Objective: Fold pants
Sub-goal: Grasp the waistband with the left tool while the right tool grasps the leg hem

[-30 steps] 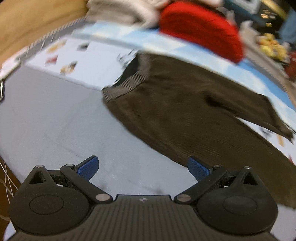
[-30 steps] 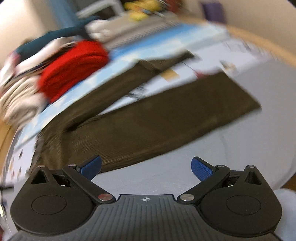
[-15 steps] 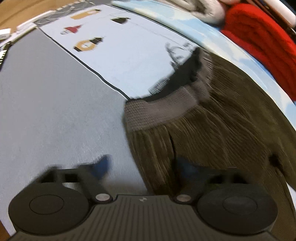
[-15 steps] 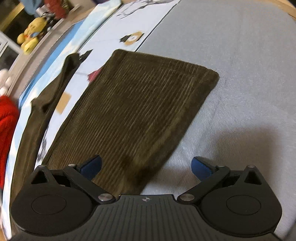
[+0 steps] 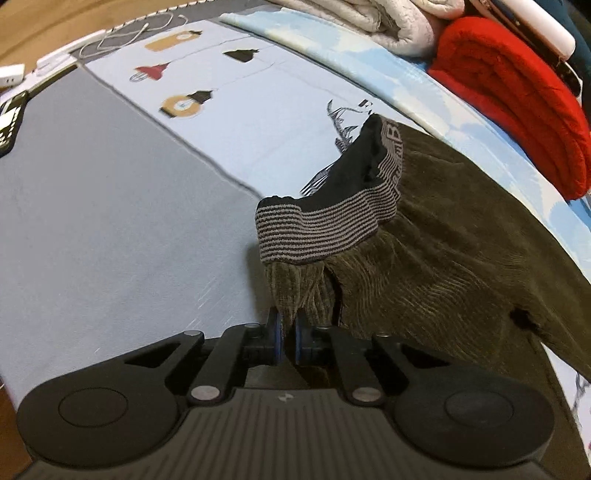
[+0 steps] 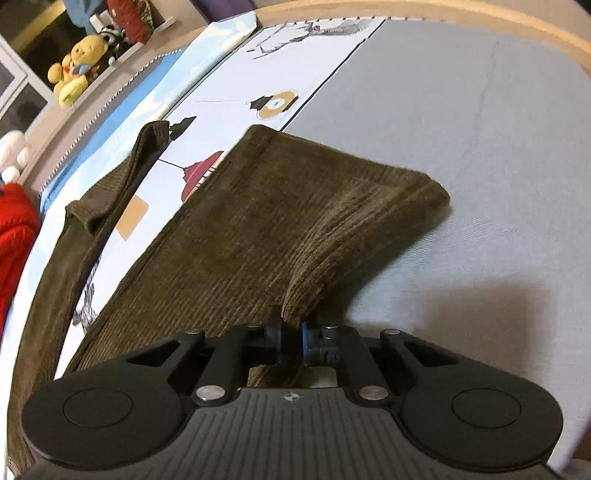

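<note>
Olive-brown corduroy pants (image 5: 443,236) lie spread on a bed with a grey and pale-blue printed sheet (image 5: 110,206). The striped elastic waistband (image 5: 321,229) is lifted and open. My left gripper (image 5: 287,334) is shut on the near edge of the pants just below the waistband. In the right wrist view, my right gripper (image 6: 291,338) is shut on the near edge of one pant leg (image 6: 280,221), by its hem (image 6: 424,192), which is pulled up. The other leg (image 6: 110,177) lies further back, partly twisted.
A folded red blanket (image 5: 517,92) and pale folded laundry (image 5: 369,18) lie along the bed's far side. A white cable and charger (image 5: 55,51) sit at the far left corner. Stuffed toys (image 6: 74,70) stand on a shelf beyond the bed. A wooden edge (image 6: 480,22) borders the mattress.
Both grippers have moved down to the pants and closed: the left onto the edge below the waistband, the right onto the leg near its hem. The gripped fabric is lifted.
</note>
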Demonstrator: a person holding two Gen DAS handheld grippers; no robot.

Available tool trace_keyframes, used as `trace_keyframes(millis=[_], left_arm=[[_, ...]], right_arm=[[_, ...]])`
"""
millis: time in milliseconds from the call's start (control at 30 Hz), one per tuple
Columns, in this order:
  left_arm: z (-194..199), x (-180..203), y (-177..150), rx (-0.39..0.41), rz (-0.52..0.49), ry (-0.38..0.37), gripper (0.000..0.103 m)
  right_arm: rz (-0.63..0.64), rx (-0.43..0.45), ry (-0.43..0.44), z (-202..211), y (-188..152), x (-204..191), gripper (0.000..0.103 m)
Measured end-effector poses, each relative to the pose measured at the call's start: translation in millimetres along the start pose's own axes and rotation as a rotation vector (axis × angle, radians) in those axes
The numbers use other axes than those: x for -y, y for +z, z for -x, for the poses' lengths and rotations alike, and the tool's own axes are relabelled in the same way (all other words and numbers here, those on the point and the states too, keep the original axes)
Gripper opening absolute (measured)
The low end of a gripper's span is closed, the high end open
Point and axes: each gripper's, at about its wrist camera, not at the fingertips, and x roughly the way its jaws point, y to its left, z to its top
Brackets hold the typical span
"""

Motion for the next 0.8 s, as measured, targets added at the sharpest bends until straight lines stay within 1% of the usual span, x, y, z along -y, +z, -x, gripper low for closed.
trace_keyframes(millis=[133,233,333,467,533,633,667,700,733,767,800], left_arm=[[20,-30,-23,-0.021,0.027,-0.011,0.007],[33,-50,-45,-0.019,0.016,-0.002,0.007],[36,-53,-45,-0.024,0.007,0.005,0.007],[34,-59,-47,-0.034,0.002,0.013,0.007],[32,-57,-46,-0.033,-0.010,0.020,0.007],[23,-49,-44,-0.035,-0.041,0.045,0.008],[20,-48,-45,-0.037,-0.055,0.054,0.012],[16,-46,-46,-0.037,-0.065,0.064,0.021],[15,-45,-45,-0.035,-0.071,0.079,0.027],[16,-44,-45,-0.022,-0.072,0.099,0.037],[18,-45,-44,-0.007,-0.066,0.105,0.050]], right_arm=[[0.023,-0.010,-0.005,21,2,20,0.009],[0.078,-0.045,-0.021,32,-6,37,0.009],[0.125,-0.092,-0.044,37,-16,51,0.009],[0.177,-0.089,-0.074,41,-22,56,0.009],[0.185,-0.082,-0.069,42,-23,54,0.009],[0.201,-0.089,-0.089,37,-23,48,0.009],[0.200,-0.100,-0.098,32,-23,46,0.010],[0.195,-0.115,-0.113,28,-23,46,0.013],[0.184,-0.133,-0.140,25,-22,47,0.017],[0.172,-0.144,-0.190,23,-21,48,0.028],[0.164,-0.143,-0.266,22,-19,49,0.043]])
